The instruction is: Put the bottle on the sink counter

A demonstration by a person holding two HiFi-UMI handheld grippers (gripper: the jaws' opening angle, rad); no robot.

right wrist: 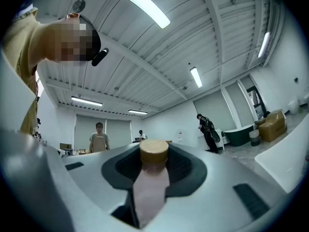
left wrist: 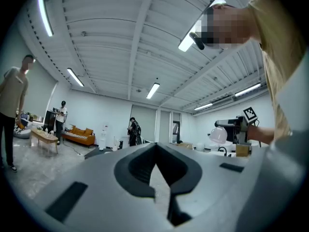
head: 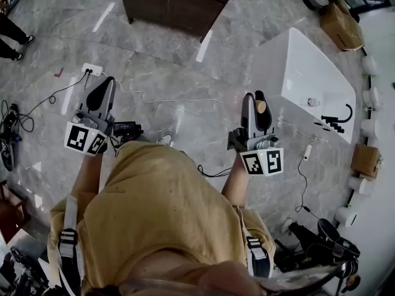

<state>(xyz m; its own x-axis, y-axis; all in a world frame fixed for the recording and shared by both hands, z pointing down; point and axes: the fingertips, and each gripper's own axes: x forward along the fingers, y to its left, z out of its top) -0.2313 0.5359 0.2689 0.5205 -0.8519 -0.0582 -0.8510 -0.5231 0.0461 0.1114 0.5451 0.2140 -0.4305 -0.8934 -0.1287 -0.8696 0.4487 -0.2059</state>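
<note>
A pale pink bottle (right wrist: 150, 187) with a tan round cap stands up between the jaws of my right gripper (right wrist: 153, 151), which is shut on its body. In the head view that gripper (head: 258, 106) is held out over the marble floor, the bottle's cap (head: 261, 106) showing at its tip, just left of the white sink counter (head: 302, 60). A black faucet (head: 338, 122) sits at the counter's near right corner. My left gripper (head: 100, 94) is raised at the left, far from the counter. In its own view the left gripper (left wrist: 155, 146) has its tips together and holds nothing.
A dark wooden cabinet (head: 179, 2) stands ahead. Cardboard boxes (head: 341, 23) and white rolls line the right side. A power strip (head: 92, 69) and cables lie on the floor at the left. A small object (head: 313, 102) rests on the counter. People stand further off in the room (right wrist: 99, 138).
</note>
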